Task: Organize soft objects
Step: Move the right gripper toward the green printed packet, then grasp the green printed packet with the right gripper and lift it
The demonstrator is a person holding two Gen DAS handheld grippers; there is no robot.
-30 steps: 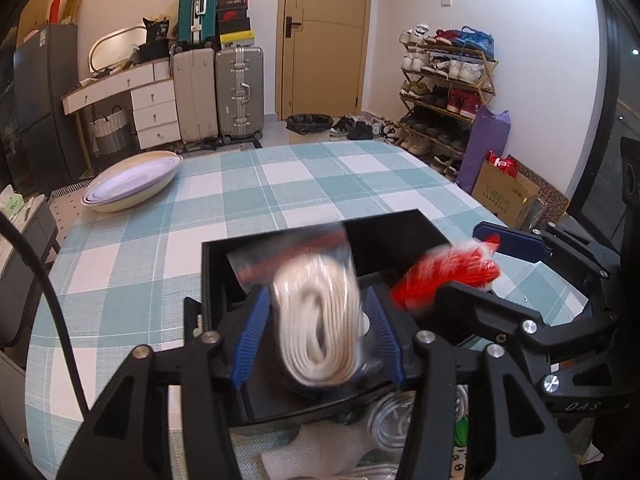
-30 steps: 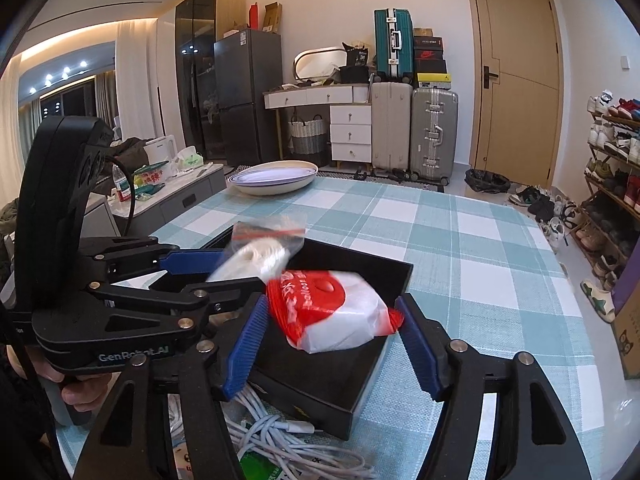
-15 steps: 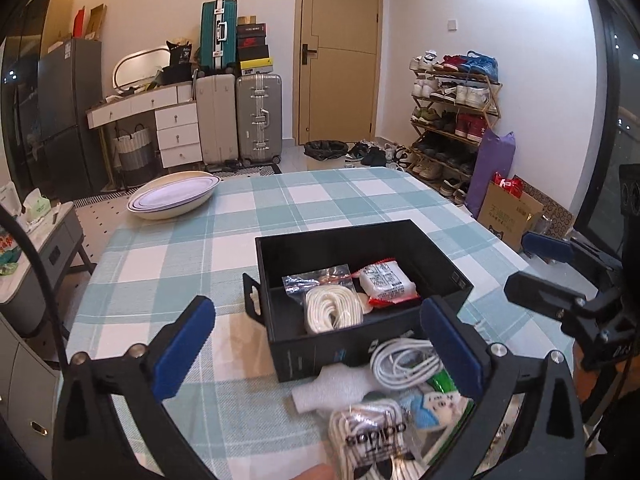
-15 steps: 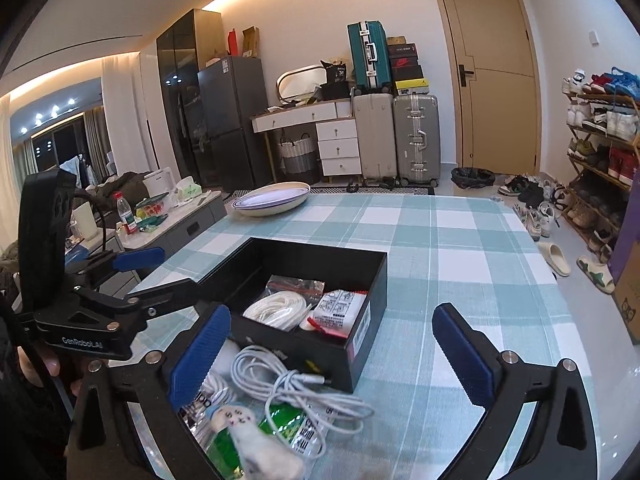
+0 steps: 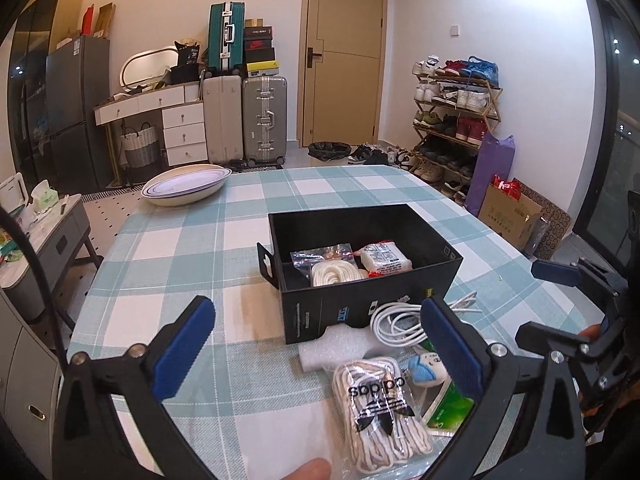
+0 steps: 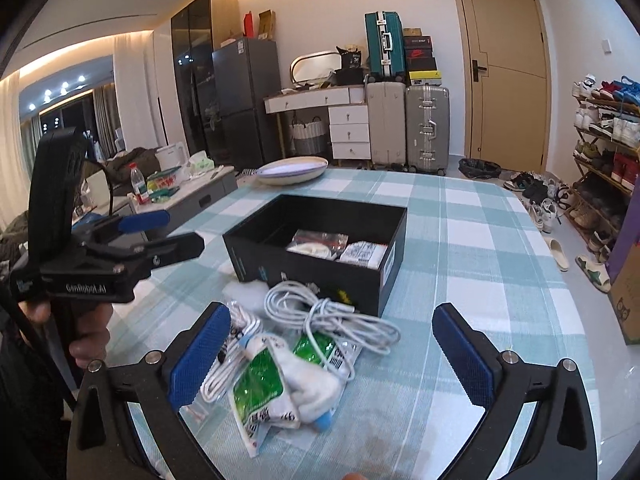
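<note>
A black box (image 5: 448, 270) (image 6: 394, 240) stands on the checked table. In it lie a bagged white rope coil (image 5: 334, 271) (image 6: 316, 245) and a red-and-white packet (image 5: 386, 258) (image 6: 362, 254). In front of the box lie a white cable coil (image 5: 394, 322) (image 6: 332, 312), a bag of white laces (image 5: 380, 408), a foam piece (image 5: 340, 346), a green-and-white packet (image 6: 260, 388) and a small white plush (image 5: 426, 368) (image 6: 316, 392). My left gripper (image 5: 318, 348) is open and empty, back from the box. My right gripper (image 6: 328, 356) is open and empty above the pile.
A stack of white bowls (image 5: 186, 184) (image 6: 292, 169) sits at the table's far end. The table's right edge (image 6: 560, 320) drops to the floor with shoes and a cardboard box (image 5: 512, 212). A low cabinet (image 5: 48, 232) stands left of the table.
Both grippers let go of their packets into the box, opened wide and drew back toward me. The rope coil and red-and-white packet now lie in the box.
</note>
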